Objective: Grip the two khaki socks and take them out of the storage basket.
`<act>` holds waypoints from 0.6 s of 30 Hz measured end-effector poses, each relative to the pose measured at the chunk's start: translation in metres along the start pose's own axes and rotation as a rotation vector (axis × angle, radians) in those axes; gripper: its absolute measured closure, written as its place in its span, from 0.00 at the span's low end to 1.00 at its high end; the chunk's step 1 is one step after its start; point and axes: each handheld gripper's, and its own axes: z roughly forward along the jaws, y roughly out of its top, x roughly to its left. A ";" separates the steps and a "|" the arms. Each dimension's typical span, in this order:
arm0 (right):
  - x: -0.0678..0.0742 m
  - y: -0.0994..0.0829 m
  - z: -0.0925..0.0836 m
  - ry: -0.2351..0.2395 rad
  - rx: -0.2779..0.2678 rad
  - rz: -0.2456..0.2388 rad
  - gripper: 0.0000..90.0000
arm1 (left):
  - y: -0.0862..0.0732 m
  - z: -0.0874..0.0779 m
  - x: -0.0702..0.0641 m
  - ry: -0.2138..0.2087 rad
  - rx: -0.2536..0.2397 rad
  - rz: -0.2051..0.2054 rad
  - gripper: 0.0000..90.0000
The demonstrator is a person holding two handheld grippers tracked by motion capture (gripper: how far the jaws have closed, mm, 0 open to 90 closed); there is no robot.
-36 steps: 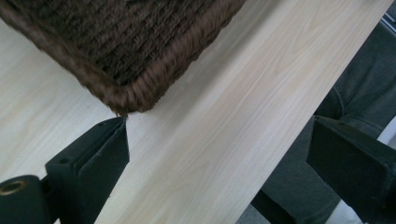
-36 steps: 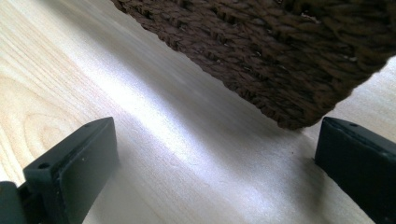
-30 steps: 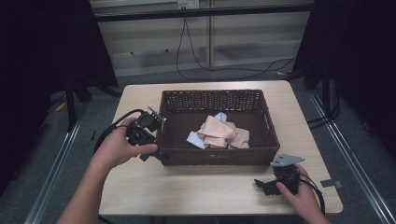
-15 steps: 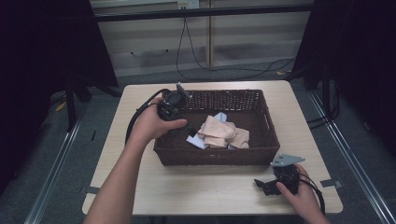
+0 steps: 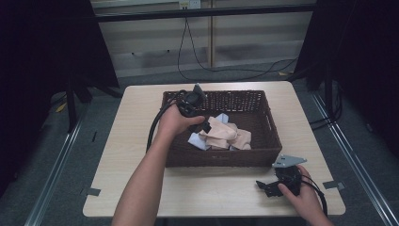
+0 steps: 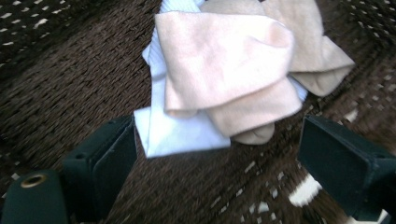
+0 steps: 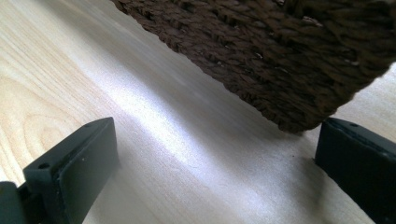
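The left claw (image 6: 217, 154) hangs inside the wicker basket (image 5: 266, 113), jaws spread wide, with the heap of beige and pale-blue cloths (image 6: 229, 79) just ahead between them. The right claw (image 7: 215, 172), jaws likewise apart, rests on the worktop (image 7: 70, 70), the basket's corner just ahead.

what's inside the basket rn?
Inside the wicker basket: a pile of beige cloths over a light blue cloth, open left gripper above. Anything beneath the pile is hidden.
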 end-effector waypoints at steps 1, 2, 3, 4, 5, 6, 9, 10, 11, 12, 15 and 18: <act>0.000 0.000 0.000 0.003 0.002 0.003 0.00 | 0.004 0.007 0.003 -0.008 0.004 -0.006 0.17; 0.000 0.000 0.000 0.003 0.001 0.001 0.00 | 0.004 0.007 0.003 -0.008 0.004 -0.006 0.20; 0.000 0.000 0.000 0.003 0.001 0.001 0.00 | 0.006 0.012 0.004 -0.019 0.003 -0.007 0.20; 0.000 0.000 0.000 0.003 -0.001 -0.003 0.00 | 0.007 0.016 0.004 -0.025 0.009 -0.016 0.22; 0.000 0.000 0.000 0.002 0.000 -0.002 0.00 | 0.009 0.020 0.005 -0.027 0.012 -0.013 0.23; 0.000 0.000 0.000 0.002 -0.003 -0.006 0.00 | 0.009 0.024 0.005 -0.029 0.013 -0.016 0.25; 0.000 0.000 0.000 0.002 -0.003 -0.006 0.00 | 0.013 0.040 0.007 -0.039 0.033 -0.020 0.29; 0.000 0.000 0.000 0.002 -0.003 -0.005 0.00 | 0.013 0.044 0.008 -0.036 0.037 -0.023 0.29; 0.000 0.000 0.000 0.002 0.000 -0.001 0.00 | 0.013 0.048 0.010 -0.029 0.042 -0.020 0.30; 0.000 0.000 0.000 0.002 0.000 -0.001 0.00 | 0.013 0.048 0.010 -0.029 0.042 -0.020 0.31; 0.000 0.000 0.000 0.003 -0.002 -0.004 0.00 | 0.013 0.059 0.015 -0.041 0.025 -0.033 0.32; 0.000 0.000 0.000 0.003 -0.002 -0.005 0.00 | 0.013 0.063 0.017 -0.060 0.014 -0.045 0.32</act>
